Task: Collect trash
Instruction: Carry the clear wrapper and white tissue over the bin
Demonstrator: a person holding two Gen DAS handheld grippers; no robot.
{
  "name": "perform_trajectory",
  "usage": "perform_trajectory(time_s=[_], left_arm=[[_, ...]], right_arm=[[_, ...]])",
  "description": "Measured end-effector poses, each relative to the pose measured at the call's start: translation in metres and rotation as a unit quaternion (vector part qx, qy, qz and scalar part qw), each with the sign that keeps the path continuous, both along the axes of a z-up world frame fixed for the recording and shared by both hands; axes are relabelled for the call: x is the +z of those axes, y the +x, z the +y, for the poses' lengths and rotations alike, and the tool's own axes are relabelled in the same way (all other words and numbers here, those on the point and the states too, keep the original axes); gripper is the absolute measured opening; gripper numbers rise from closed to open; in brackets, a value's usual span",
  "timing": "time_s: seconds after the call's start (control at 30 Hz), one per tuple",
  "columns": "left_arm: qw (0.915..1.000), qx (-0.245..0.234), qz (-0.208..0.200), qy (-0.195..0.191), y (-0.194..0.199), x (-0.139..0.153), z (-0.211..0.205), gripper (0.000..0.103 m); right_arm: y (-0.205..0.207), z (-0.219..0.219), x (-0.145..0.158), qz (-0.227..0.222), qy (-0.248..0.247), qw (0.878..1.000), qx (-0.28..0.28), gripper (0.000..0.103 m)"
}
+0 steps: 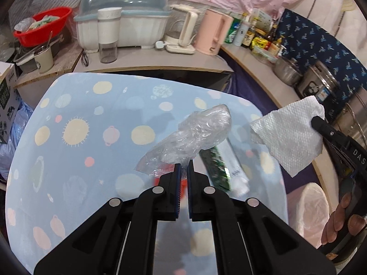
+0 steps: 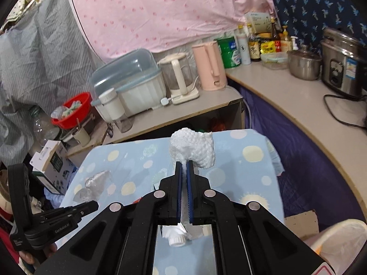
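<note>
My left gripper (image 1: 183, 168) is shut on a crumpled clear plastic wrap (image 1: 195, 137) and holds it above the blue dotted tablecloth (image 1: 91, 119). The wrap also shows in the right wrist view (image 2: 94, 186), in front of the left gripper (image 2: 93, 206). My right gripper (image 2: 184, 166) is shut on a white paper towel (image 2: 195, 147), held above the table; the towel also shows in the left wrist view (image 1: 289, 133), with the right gripper (image 1: 317, 121) at the right. A green and white tube (image 1: 220, 167) lies on the cloth under the wrap; its white cap end (image 2: 176, 238) shows below my right gripper.
A bin with a white bag liner (image 2: 339, 240) stands at the lower right of the table, also seen in the left wrist view (image 1: 309, 208). A counter behind holds a dish rack (image 1: 123, 23), kettles (image 1: 213, 32), bottles and pots (image 2: 302, 64). A red basin (image 1: 41, 25) sits far left.
</note>
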State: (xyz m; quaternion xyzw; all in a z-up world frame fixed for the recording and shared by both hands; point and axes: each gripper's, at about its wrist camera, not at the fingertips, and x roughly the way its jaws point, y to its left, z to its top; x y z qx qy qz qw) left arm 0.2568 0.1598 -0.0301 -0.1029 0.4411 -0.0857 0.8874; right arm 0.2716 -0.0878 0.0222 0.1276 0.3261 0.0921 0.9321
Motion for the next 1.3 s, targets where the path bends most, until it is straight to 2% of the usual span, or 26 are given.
perform_trajectory(time_s=[0.3,0.6,1.0,1.3], left_arm=[[0.9982,-0.054,-0.026,0.003,-0.055,0.031,-0.056,0.004],[0.9927,-0.113,-0.039,0.015,-0.105,0.043,-0.120,0.004],[0.9789,-0.197,-0.038,0.040,-0.152,0.037,-0.217,0.004],[0.9675,-0.243,-0.031,0.063,-0.174,0.023,-0.273,0.004]], right_arm=[[-0.081,-0.057,0.028,-0.021,0.014,0.998,-0.059,0.004],[-0.151,-0.111,0.034,-0.028,0.014,0.994,-0.102,0.004],[-0.220,-0.182,0.011,-0.014,0.030,0.987,-0.160,0.004],[-0.251,-0.217,-0.011,0.002,0.045,0.981,-0.191,0.004]])
